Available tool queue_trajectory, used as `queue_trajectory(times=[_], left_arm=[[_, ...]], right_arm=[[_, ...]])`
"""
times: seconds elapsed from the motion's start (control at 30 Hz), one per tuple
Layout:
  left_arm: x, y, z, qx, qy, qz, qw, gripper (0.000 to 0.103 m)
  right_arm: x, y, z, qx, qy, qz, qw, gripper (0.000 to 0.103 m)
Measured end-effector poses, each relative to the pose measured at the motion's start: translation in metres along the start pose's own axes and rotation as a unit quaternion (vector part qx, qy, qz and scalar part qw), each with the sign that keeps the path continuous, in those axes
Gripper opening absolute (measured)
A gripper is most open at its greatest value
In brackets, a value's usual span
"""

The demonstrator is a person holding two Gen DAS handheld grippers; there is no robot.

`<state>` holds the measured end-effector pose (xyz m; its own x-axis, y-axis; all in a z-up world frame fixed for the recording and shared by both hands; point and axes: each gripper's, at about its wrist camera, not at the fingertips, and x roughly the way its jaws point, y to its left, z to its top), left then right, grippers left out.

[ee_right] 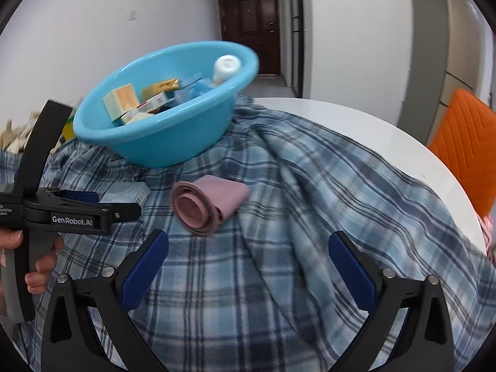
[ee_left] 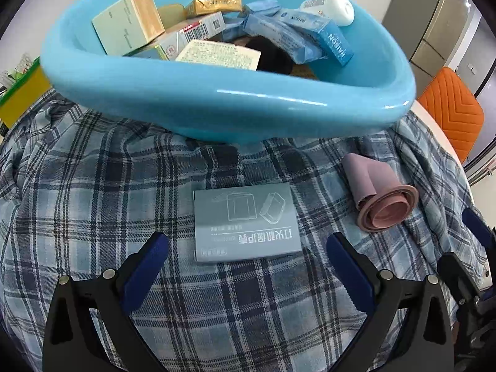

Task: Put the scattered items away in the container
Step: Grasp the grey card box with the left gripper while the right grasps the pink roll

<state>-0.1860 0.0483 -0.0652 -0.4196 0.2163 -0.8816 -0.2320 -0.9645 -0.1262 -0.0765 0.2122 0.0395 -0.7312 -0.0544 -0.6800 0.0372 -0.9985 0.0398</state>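
Blue-padded fingers (ee_left: 148, 260) of the left tongs (ee_left: 248, 248) are seen spread wide apart, framing the flat grey-blue cardboard box printed with line drawings (ee_left: 246, 221), which lies flat on the blue-and-white plaid cloth (ee_left: 93, 170) draped over the white round bench (ee_right: 356, 124). Nothing is held between them; the box sits just ahead of the fingertips and centred in the gap, which suggests that the tongs have been lined up for a straight approach to it.

Beside the box, toward the right, the rolled strip of mauve and pink fabric (ee_left: 384, 198) is left loose on the cloth. These two are judged to be the last scattered items.

Beyond both, the glossy turquoise plastic basin (ee_left: 217, 99) is set on the cloth, already filled with small cartons, blue packets and a white bottle (ee_left: 331, 9), so most of the tidying is judged done.

The right tongs (ee_right: 248, 248) are likewise held open and empty, low over the cloth, with the fabric roll (ee_right: 207, 207) near and a little left of their centreline. In the right wrist view the left tool is seen side-on, gripped by a hand (ee_right: 37, 263) on its grey handle and held level, pointing toward the box. An orange quilted chair back (ee_right: 465, 142) is seen past the bench edge.
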Motion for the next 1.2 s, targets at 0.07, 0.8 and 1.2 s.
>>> queue_trajectory(times=[0.07, 0.8, 1.2], left_arm=[[0.006, 0.001, 0.002, -0.001, 0.010, 0.000, 1.0000, 0.103], [-0.036, -0.001, -0.033, 0.041, -0.046, 0.017, 0.9980, 0.066], [-0.031, -0.008, -0.051, 0.048, -0.011, 0.007, 0.9988, 0.066]], right_arm=[[0.005, 0.004, 0.002, -0.004, 0.005, 0.006, 1.000, 0.102], [0.014, 0.003, 0.002, -0.008, 0.020, -0.006, 1.000, 0.095], [0.050, 0.013, 0.015, -0.032, 0.063, -0.005, 0.998, 0.059]])
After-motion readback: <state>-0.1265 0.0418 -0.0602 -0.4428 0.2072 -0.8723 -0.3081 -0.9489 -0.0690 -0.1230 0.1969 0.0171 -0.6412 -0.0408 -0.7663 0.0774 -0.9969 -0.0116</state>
